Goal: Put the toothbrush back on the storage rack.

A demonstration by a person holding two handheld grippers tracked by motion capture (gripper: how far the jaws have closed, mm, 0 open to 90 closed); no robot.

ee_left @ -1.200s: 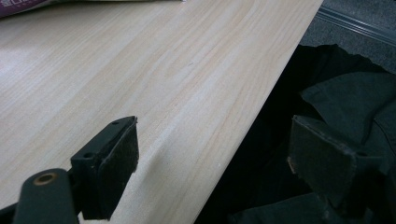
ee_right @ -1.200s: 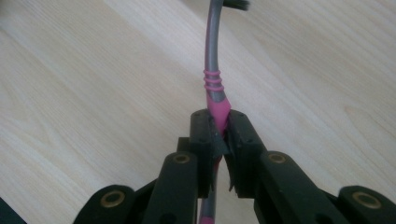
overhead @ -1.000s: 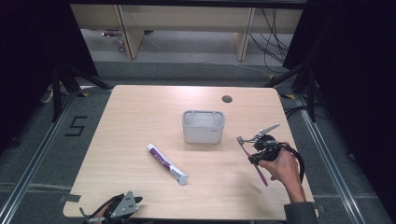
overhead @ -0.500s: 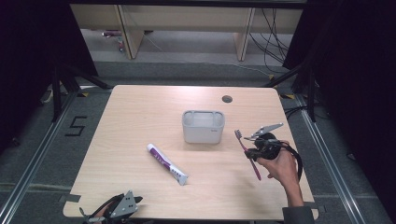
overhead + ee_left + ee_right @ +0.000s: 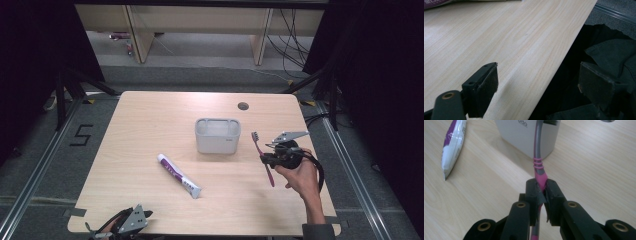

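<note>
At lower left of the high view the left gripper [image 5: 127,223] sat at the table [image 5: 150,125] edge, w/ its jaws spread wide and nothing between them, one over wood and one past the rim in its own view; idle there, the likely trouble was its cable or body snagging the edge if lifted fast. Left of centre lay the toothpaste tube [image 5: 179,175], flat, nozzle end toward lower right; purple print ran along it but was too small to read. At centre stood the grey holder [image 5: 216,135], upright, open top; in the right gripper view the letters "do" showed on its front [image 5: 524,123], rest cut off. Right of it, the right gripper [image 5: 274,159] pinched the pink toothbrush [image 5: 263,159] tight at mid-handle, bristle head up near the holder's right side. Risk, I'd judge: grip was narrow on a slick handle, so the brush could pivot or slip, and the head might clip the holder rim and tip it.
</note>
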